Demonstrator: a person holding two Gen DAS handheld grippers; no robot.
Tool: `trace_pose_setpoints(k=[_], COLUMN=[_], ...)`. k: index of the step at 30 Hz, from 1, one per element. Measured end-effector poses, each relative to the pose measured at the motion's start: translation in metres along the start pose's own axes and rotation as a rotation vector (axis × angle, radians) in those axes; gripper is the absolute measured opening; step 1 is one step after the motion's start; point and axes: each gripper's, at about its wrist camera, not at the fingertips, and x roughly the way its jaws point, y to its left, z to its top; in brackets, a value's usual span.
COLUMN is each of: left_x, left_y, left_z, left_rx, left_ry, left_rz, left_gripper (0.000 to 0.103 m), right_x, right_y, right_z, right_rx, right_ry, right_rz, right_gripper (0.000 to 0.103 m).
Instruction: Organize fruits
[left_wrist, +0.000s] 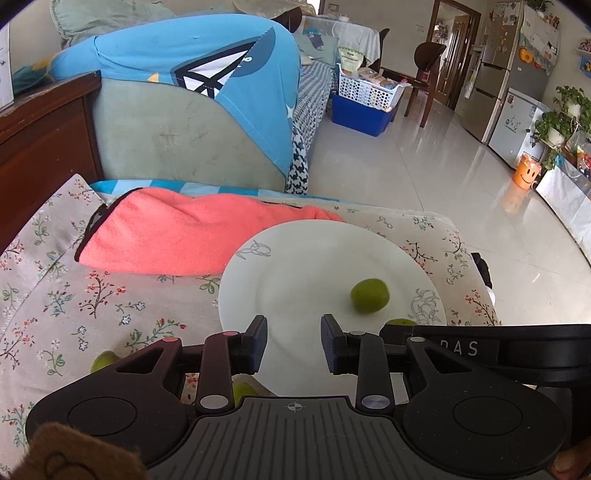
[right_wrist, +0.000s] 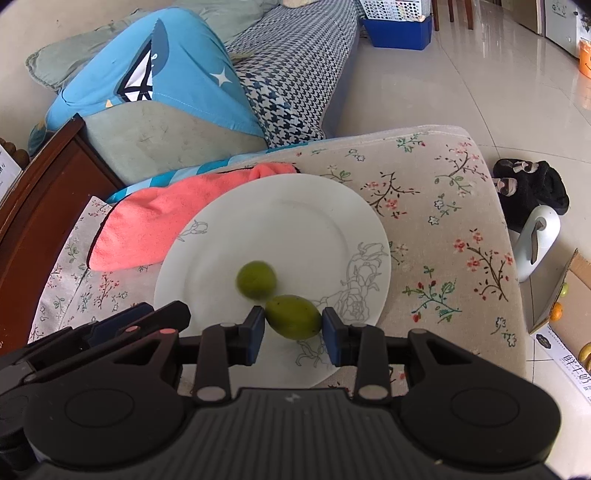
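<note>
There, the right black two-finger gripper (right_wrist: 293, 330) was seen low over the near edge of a round white plate (right_wrist: 295, 206) with a grey line-drawn flower pattern, its blue-padded jaws spread on either side of a green oval fruit (right_wrist: 293, 316); both pads were seen close against the fruit's sides, though whether they pressed on it could not be told. A second, rounder green fruit (right_wrist: 256, 279), slightly blurred, was seen on the plate just beyond the first, apparently touching it. The left black two-finger gripper (left_wrist: 293, 339) was held over the plate's near left part, its jaws parted and nothing between them. Two more small green fruits were partly seen off the plate on the beige floral-print cushion cover (left_wrist: 66, 295), one (left_wrist: 104, 360) to the left of the left gripper and one (left_wrist: 242, 391) beneath its left finger. A coral-pink folded fleece cloth (left_wrist: 177, 232) was lying behind the plate, its edge touching the rim.
</note>
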Motion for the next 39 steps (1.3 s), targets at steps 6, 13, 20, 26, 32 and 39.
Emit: trace_pose_setpoints(k=[6,13,20,26,32,39], left_x=[-0.007,-0.021,-0.041,-0.055,-0.069,-0.085], left_y=[0.003,0.011,0.029,0.046,0.069,0.089], left_z=[-0.001,0.001,0.003,0.000,-0.014,-0.037], left_rx=[-0.015,-0.039,-0.080,-0.094,-0.168,-0.230], left_ry=[-0.018,-0.028,-0.042,-0.042,-0.017,0.007], left_rz=[0.020,0.065,0.084,0.132,0.167,0.214], left_gripper=[0.051,0.075,0.083,0.088,0.088,0.088], right_x=[-0.001,-0.008,-0.017,-0.020,-0.026,-0.034], right_y=[-0.005,-0.007,-0.006,-0.001,0.013,0.027], right_z=[0.002,0.005,0.009,0.003,-0.012,-0.031], right_rx=[0.034,0.052,0.041,0.022,-0.058,-0.124], right_ry=[-0.008,-0.033,-0.065,-0.045,-0.027,-0.010], right_rz=[0.030,0.087,0.122,0.162,0.193,0.236], right_gripper=[0.036,0.037,0.037,0.037,0.037,0.037])
